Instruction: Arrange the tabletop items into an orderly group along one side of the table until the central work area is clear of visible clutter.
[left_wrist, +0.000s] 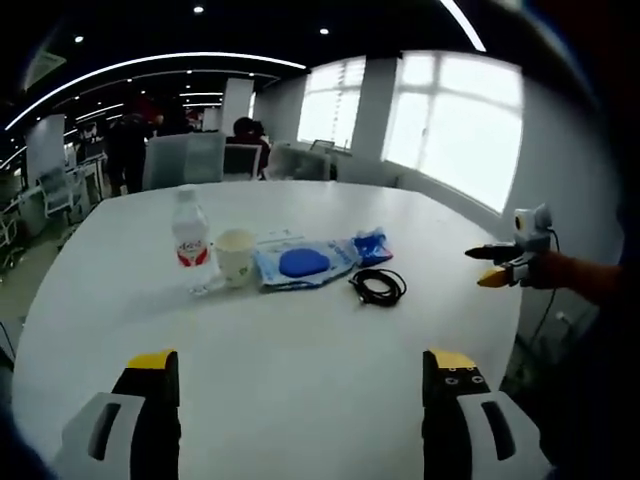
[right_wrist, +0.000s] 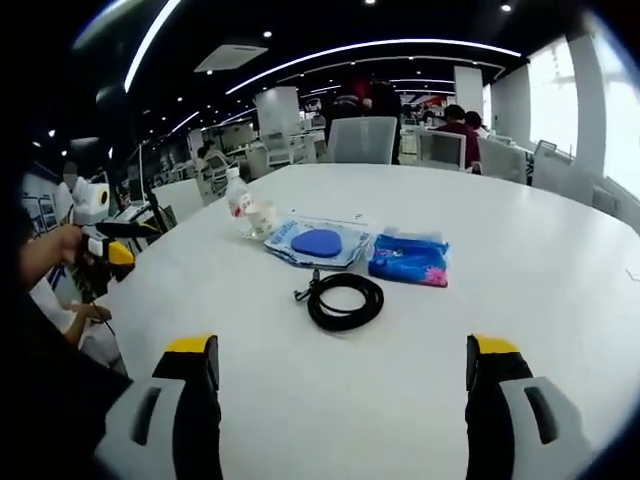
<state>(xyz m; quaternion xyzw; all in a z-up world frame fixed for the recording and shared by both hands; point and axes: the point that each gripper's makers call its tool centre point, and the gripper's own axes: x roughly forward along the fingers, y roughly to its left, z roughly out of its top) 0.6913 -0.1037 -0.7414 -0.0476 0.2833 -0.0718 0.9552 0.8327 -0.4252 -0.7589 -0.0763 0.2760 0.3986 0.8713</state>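
Left tongs (left_wrist: 300, 375) and right tongs (right_wrist: 345, 360) both gape wide, empty, above the white tabletop (left_wrist: 300, 400). Mid-tabletop row: water bottle (left_wrist: 189, 232), paper cup (left_wrist: 235, 256), blue-pad packet (left_wrist: 303, 264), blue pouch (right_wrist: 409, 259), coiled black cable (right_wrist: 344, 299) nearest the right tongs.

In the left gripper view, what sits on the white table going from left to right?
Water bottle → paper cup → clear packet with a blue disc → coiled black cable, then the right gripper at the table's edge.
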